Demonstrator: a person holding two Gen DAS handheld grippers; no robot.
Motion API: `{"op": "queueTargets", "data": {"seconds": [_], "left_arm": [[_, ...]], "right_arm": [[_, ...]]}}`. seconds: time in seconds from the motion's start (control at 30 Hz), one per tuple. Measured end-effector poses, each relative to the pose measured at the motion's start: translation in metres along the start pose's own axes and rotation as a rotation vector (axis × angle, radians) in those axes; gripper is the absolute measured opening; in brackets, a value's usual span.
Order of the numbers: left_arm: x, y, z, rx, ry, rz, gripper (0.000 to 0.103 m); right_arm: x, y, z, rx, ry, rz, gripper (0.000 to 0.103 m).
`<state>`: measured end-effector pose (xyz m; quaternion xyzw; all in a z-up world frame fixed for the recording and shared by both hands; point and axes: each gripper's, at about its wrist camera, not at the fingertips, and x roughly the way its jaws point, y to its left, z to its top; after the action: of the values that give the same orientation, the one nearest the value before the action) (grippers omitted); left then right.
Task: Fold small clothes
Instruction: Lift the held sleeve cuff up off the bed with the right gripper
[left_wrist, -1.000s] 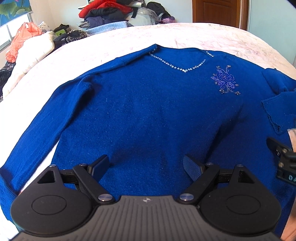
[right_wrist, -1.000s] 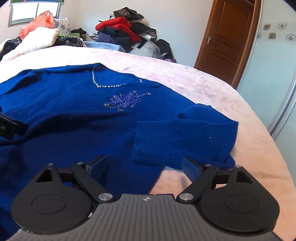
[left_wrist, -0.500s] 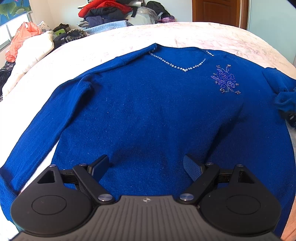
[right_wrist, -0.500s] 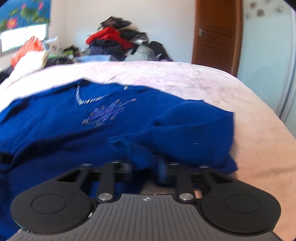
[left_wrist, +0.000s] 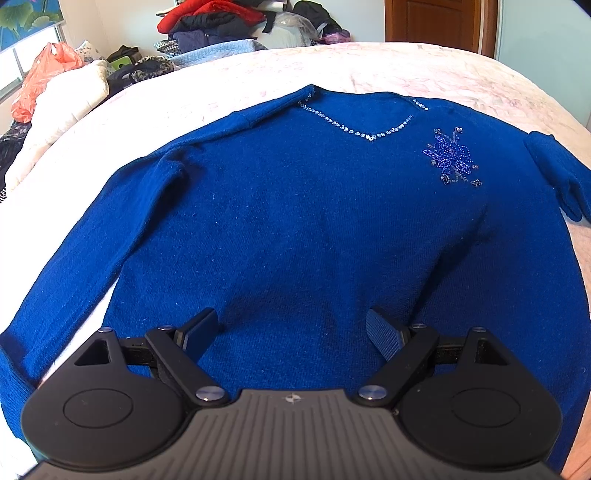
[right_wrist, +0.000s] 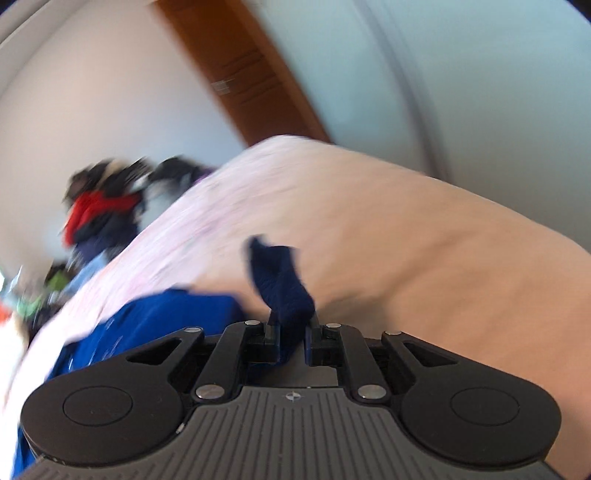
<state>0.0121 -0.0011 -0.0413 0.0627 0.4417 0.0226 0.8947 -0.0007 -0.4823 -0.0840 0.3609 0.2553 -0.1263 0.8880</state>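
Two grippers work a blue sweater (left_wrist: 295, 221) spread front-up on a pink bed (left_wrist: 424, 66): the left gripper (left_wrist: 293, 330) hangs wide open and empty over its hem, the right gripper (right_wrist: 290, 341) is clamped on a sleeve cuff (right_wrist: 280, 280), clothes pile (left_wrist: 214, 18) beyond.

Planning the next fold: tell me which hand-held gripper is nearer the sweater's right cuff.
Right. The right hand-held gripper is shut on the cuff; the left hand-held gripper hangs open over the sweater hem, away from it.
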Motion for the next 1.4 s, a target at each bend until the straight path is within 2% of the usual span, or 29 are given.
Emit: {"op": "queueTargets", "data": {"seconds": [0.07,0.1,0.17,0.23,0.3,0.37,0.4,0.43,0.47,0.5,0.53,0.6,0.83,0.97,1.07,1.17,1.3,1.33,1.4], "left_arm": [[0.000,0.000,0.000,-0.001,0.002,-0.001,0.088],[0.000,0.000,0.001,-0.002,0.003,-0.001,0.088],[0.000,0.000,0.001,-0.002,0.003,-0.001,0.088],[0.001,0.000,0.001,-0.002,0.002,0.002,0.088],[0.001,-0.001,0.001,0.003,-0.001,0.005,0.088],[0.000,-0.001,0.000,0.008,-0.003,0.005,0.088],[0.000,-0.001,0.000,0.007,-0.002,0.004,0.088],[0.000,0.000,0.001,0.004,0.000,0.001,0.088],[0.000,0.001,0.001,0.002,0.002,-0.001,0.088],[-0.001,0.002,0.002,-0.001,0.002,-0.003,0.088],[-0.001,0.004,0.002,-0.006,-0.001,-0.002,0.088],[-0.002,0.008,0.004,-0.020,-0.009,0.005,0.088],[0.001,0.026,0.013,-0.047,-0.017,0.019,0.088],[0.006,0.042,0.028,-0.025,-0.045,0.017,0.088],[0.014,0.060,0.053,0.008,-0.075,-0.035,0.088],[0.030,0.079,0.084,0.020,-0.120,-0.110,0.088],[0.073,0.081,0.121,0.078,-0.094,-0.186,0.088],[0.085,0.078,0.128,0.107,-0.083,-0.193,0.088],[0.109,0.068,0.140,0.147,-0.082,-0.140,0.088]], "right_arm": [[0.009,-0.016,0.001,0.102,0.001,-0.001,0.014],[0.013,-0.020,0.000,0.137,0.000,0.008,0.020],[0.016,-0.021,-0.004,0.179,-0.007,0.021,0.022],[0.020,-0.017,-0.008,0.199,-0.014,0.051,0.037],[0.024,-0.009,-0.010,0.186,-0.031,0.063,0.044],[0.030,-0.002,-0.008,0.150,-0.037,0.060,0.045],[0.034,0.001,-0.009,0.144,-0.047,0.064,0.044],[0.036,-0.002,-0.004,0.151,-0.051,0.063,0.025],[0.040,-0.002,-0.002,0.165,-0.046,0.058,0.015],[0.041,-0.006,0.000,0.185,-0.042,0.066,0.010],[0.037,-0.013,0.004,0.203,-0.049,0.087,0.010],[0.028,-0.013,0.016,0.173,-0.082,0.070,0.010],[-0.025,-0.018,0.088,0.003,-0.316,-0.092,0.010],[-0.030,-0.019,0.111,-0.042,-0.356,-0.142,0.010],[-0.027,-0.012,0.113,-0.038,-0.371,-0.120,0.010],[-0.033,0.000,0.098,-0.041,-0.361,-0.035,0.010],[-0.029,0.033,0.084,-0.113,-0.329,0.034,0.010],[-0.027,0.037,0.084,-0.126,-0.322,0.038,0.010],[-0.027,0.040,0.088,-0.138,-0.316,0.030,0.010]]}}
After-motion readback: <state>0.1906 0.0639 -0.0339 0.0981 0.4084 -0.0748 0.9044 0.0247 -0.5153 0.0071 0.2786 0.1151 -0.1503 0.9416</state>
